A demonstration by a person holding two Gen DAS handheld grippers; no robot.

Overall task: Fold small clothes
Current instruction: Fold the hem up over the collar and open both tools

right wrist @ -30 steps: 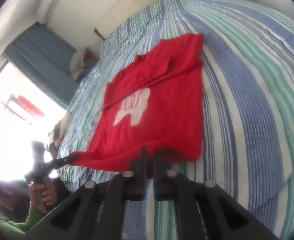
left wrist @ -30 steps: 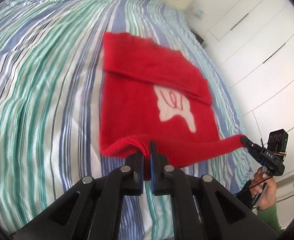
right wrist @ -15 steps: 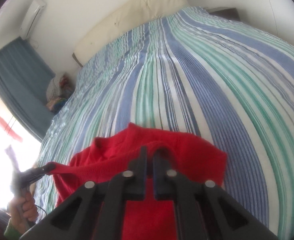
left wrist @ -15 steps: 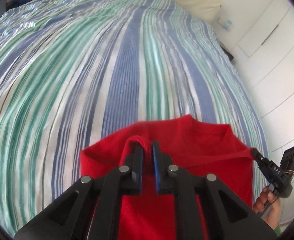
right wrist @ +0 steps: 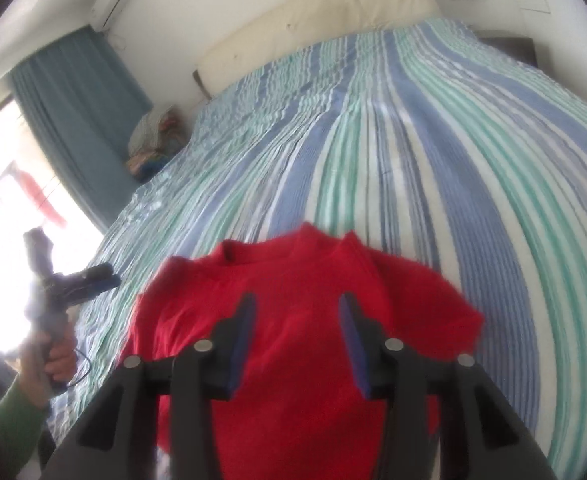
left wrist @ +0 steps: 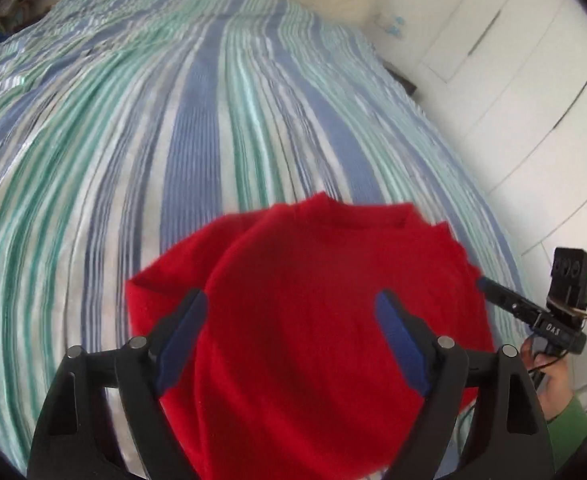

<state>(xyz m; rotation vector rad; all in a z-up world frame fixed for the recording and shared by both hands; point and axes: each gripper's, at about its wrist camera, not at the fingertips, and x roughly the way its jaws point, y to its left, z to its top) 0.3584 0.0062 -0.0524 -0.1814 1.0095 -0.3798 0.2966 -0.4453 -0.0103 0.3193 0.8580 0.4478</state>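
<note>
Underneath everything spreads the bed (left wrist: 197, 128), its cover a crinkled, ribbed cotton in long stripes of blue, mint green and white that bow outward under the fisheye lens; a pale cream headboard cushion (right wrist: 325, 20) runs along its far end, with a dull teal curtain (right wrist: 77, 112) hanging in soft pleats beside the bright window. White flat-panelled wardrobe doors (left wrist: 533, 92) stand along the other side. On the near part of the cover lies the red shirt (left wrist: 317, 312), a soft matte knit doubled over on itself into a rounded, slightly rumpled mound, its ribbed neck edge showing at the far side. The left gripper (left wrist: 293, 336), black angular plastic with blue padded fingers (left wrist: 181, 332), hangs over the cloth with its fingers spread wide, having just been opening, and nothing is pinched between them. The right gripper (right wrist: 297, 340) has likewise just been opening; its fingers stand about half apart above the shirt, clear of the fabric. A hand (right wrist: 55, 360) in a green sleeve grips each handle.
</note>
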